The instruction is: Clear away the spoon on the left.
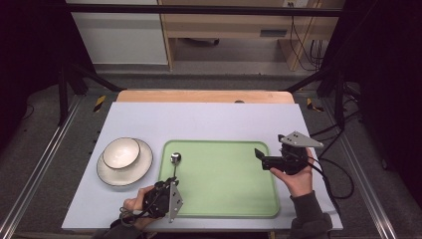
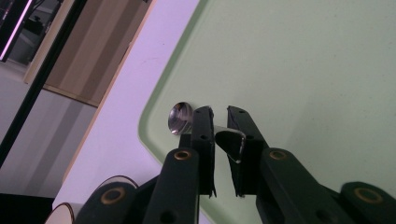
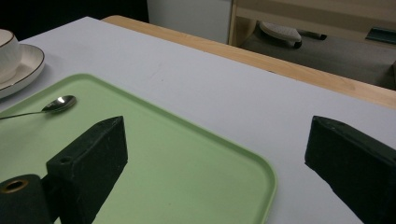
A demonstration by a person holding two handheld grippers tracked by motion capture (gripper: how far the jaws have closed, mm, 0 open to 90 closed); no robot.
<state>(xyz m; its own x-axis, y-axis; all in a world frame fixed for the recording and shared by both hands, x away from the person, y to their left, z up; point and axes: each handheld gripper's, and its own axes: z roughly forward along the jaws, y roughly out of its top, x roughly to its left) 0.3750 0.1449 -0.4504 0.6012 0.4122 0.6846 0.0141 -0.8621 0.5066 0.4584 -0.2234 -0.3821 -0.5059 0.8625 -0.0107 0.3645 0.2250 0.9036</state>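
A metal spoon [image 1: 175,159] lies over the left part of the green tray [image 1: 224,199], bowl end pointing away from the person. My left gripper [image 1: 173,182] is at the tray's near-left edge, shut on the spoon's handle. In the left gripper view the handle [image 2: 229,140] sits pinched between the jaws and the spoon bowl [image 2: 180,117] sticks out past the left fingertip. My right gripper [image 1: 259,155] hovers over the tray's right side, open and holding nothing. The right gripper view shows its wide-apart jaws [image 3: 217,128], the spoon [image 3: 58,103] and the tray [image 3: 196,177].
A white bowl [image 1: 121,152] stands on a white dark-rimmed plate [image 1: 144,167] left of the tray, seen too as the plate [image 3: 25,70] in the right gripper view. The pale table cover [image 1: 209,122] ends at a wooden table edge [image 1: 204,96] at the back.
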